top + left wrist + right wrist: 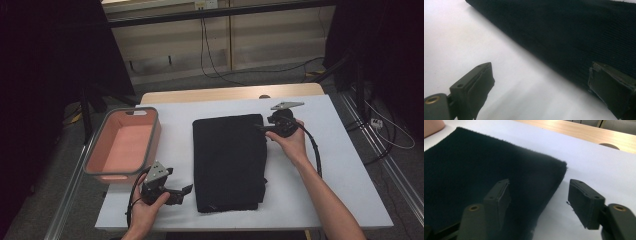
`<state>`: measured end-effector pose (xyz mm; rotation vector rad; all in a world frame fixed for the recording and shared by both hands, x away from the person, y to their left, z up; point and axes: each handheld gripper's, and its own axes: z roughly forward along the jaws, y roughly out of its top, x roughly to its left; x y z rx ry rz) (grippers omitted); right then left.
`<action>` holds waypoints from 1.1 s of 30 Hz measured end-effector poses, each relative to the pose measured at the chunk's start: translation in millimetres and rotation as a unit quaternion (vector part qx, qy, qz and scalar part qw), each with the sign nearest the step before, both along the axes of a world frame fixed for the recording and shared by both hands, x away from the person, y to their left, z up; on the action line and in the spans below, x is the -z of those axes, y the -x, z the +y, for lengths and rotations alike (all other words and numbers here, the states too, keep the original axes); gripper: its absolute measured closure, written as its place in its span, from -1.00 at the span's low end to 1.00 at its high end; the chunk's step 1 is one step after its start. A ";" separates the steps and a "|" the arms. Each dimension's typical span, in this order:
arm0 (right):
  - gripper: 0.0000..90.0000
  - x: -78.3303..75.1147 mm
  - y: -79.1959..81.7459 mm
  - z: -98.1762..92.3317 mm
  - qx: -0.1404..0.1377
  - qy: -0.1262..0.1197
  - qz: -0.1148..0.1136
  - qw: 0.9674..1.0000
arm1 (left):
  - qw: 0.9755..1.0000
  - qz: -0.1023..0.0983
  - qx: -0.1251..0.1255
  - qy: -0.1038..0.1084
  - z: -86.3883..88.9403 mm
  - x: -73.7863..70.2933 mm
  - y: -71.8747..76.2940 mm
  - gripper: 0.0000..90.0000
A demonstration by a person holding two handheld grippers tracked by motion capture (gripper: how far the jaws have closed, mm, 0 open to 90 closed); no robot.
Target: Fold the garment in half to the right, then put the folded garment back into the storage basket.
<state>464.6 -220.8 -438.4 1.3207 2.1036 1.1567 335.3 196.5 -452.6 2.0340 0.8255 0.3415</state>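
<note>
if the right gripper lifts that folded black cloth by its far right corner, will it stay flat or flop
Probably flop: the black cloth lies in soft folded layers, uneven along its near edge, so unpinched layers would likely sag or unfold. Its fuzzy knit surface should grip the pads rather than slip. It looks light; the right gripper, jaws open astride the corner, could likely lift it easily.

We note a white rectangular tabletop over a light wooden board whose far edge shows behind it. Beyond the table we see a pale panelled wall crossed by a dark horizontal rail, with thin black cables hanging down it and trailing over the grey floor. Both sides of the room lie in deep shadow. Light falls evenly on the tabletop.
</note>
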 end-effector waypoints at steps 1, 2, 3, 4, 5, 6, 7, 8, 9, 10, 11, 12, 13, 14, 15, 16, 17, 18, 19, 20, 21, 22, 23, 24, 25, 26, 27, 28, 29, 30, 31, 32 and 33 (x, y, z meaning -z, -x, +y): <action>-0.33 1.2 1.8 0.5 -0.001 0.006 0.000 1.000 | 1.000 0.001 -0.002 0.003 0.2 -0.1 0.1 -0.85; -0.39 3.4 5.0 2.2 0.000 0.012 0.000 1.000 | 1.000 0.000 -0.003 0.004 0.4 -0.3 0.1 -0.85; -0.40 4.7 6.8 2.7 -0.002 0.013 0.002 1.000 | 1.000 -0.002 -0.006 0.004 0.8 -0.5 0.0 -0.85; -0.41 6.3 9.8 3.1 -0.010 0.005 0.003 1.000 | 1.000 -0.002 -0.006 0.005 1.2 -0.6 -0.4 -0.85; -0.43 7.5 12.4 3.1 -0.013 0.000 0.002 1.000 | 1.000 -0.002 -0.007 0.003 1.7 -0.8 -1.1 -0.86; -0.47 8.0 14.6 3.6 -0.013 0.002 0.001 1.000 | 1.000 0.000 -0.009 0.005 1.6 -0.5 -1.7 -0.87; -0.51 7.9 16.6 3.9 -0.014 0.007 0.000 1.000 | 1.000 0.001 -0.010 0.005 1.3 -0.3 -2.3 -0.87; -0.52 7.5 18.7 4.1 -0.015 0.004 0.001 1.000 | 1.000 0.001 -0.011 0.006 1.0 -0.1 -2.7 -0.87; -0.52 7.3 20.4 3.9 -0.017 -0.001 -0.001 1.000 | 1.000 0.002 -0.011 0.007 0.8 -0.3 -2.9 -0.87; -0.53 6.9 23.6 4.2 -0.020 -0.005 -0.003 1.000 | 1.000 0.003 -0.011 0.008 0.8 -0.4 -2.8 -0.87; -0.54 6.5 26.4 5.3 -0.022 -0.004 -0.004 1.000 | 1.000 0.002 -0.009 0.008 0.7 -0.3 -2.5 -0.87; -0.55 6.0 29.3 6.1 -0.027 -0.004 -0.005 1.000 | 1.000 0.000 -0.008 0.004 0.9 -0.6 -2.1 -0.87; -0.55 5.1 31.9 7.0 -0.030 -0.004 -0.006 1.000 | 1.000 0.001 -0.008 0.005 0.7 -0.5 -1.6 -0.87; -0.56 4.2 33.5 7.7 -0.032 -0.004 -0.008 0.999 | 1.000 0.001 -0.007 0.006 0.9 -0.8 -1.0 -0.87; -0.57 2.2 35.7 8.7 -0.033 -0.007 -0.011 0.999 | 1.000 0.001 -0.006 0.005 1.1 -0.9 -0.8 -0.87; -0.56 0.7 37.1 9.6 -0.034 -0.008 -0.013 0.999 | 1.000 0.000 -0.006 0.004 1.4 -1.0 -0.8 -0.87; -0.56 -0.4 38.5 11.0 -0.036 -0.009 -0.015 0.999 | 1.000 0.000 -0.006 0.002 1.7 -1.0 -1.0 -0.87; -0.57 -0.8 39.8 12.6 -0.038 -0.008 -0.017 0.999 | 1.000 0.001 -0.008 0.002 1.6 -0.8 -1.2 -0.87; -0.57 -0.7 40.8 14.4 -0.043 -0.007 -0.016 0.999 | 1.000 0.002 -0.009 0.004 1.2 -0.4 -1.4 -0.87; -0.57 -0.3 41.8 16.4 -0.047 -0.006 -0.014 0.999 | 1.000 0.003 -0.009 0.004 0.9 -0.2 -1.8 -0.87; -0.57 0.0 43.1 18.3 -0.051 -0.005 -0.013 0.999 | 1.000 0.004 -0.009 0.003 0.9 0.0 -2.2 -0.87; -0.58 0.1 44.7 19.9 -0.057 -0.005 -0.012 0.998 | 1.000 0.004 -0.009 0.001 0.7 -0.1 -2.2 -0.87; -0.58 -0.1 46.9 21.5 -0.061 -0.006 -0.011 0.998 | 1.000 0.002 -0.009 0.001 0.6 -0.2 -2.2 -0.86; -0.59 -0.6 49.2 22.9 -0.066 -0.004 -0.012 0.998 | 1.000 0.003 -0.009 0.003 0.5 -0.2 -2.1 -0.87; -0.60 -1.4 51.6 23.9 -0.072 -0.003 -0.013 0.997 | 1.000 0.003 -0.009 0.003 0.6 -0.1 -2.2 -0.87; -0.61 -2.5 54.0 24.4 -0.075 -0.001 -0.015 0.997 | 1.000 0.003 -0.009 0.002 0.8 -0.1 -2.4 -0.87; -0.62 -3.8 56.4 24.8 -0.077 -0.005 -0.016 0.997 | 1.000 0.003 -0.008 0.002 1.0 0.1 -2.5 -0.87; -0.63 -4.7 58.1 24.6 -0.083 -0.011 -0.019 0.996 | 1.000 0.003 -0.008 0.001 1.3 0.2 -2.6 -0.87; -0.65 -5.6 59.7 24.9 -0.083 -0.014 -0.019 0.996 | 1.000 0.003 -0.008 0.000 1.4 0.2 -2.5 -0.87; -0.65 -5.9 60.8 25.3 -0.085 -0.014 -0.018 0.996 | 1.000 0.003 -0.008 -0.001 1.6 0.2 -2.3 -0.87; -0.65 -6.1 62.8 26.2 -0.090 -0.013 -0.015 0.996 | 1.000 0.004 -0.007 0.002 1.5 0.2 -1.9 -0.87; -0.65 -6.1 65.1 26.8 -0.094 -0.015 -0.010 0.995 | 1.000 0.005 -0.005 0.002 1.6 0.2 -1.8 -0.86; -0.65 -5.8 67.8 27.1 -0.097 -0.014 -0.009 0.995 | 1.000 0.008 -0.002 0.000 1.3 0.4 -1.7 -0.87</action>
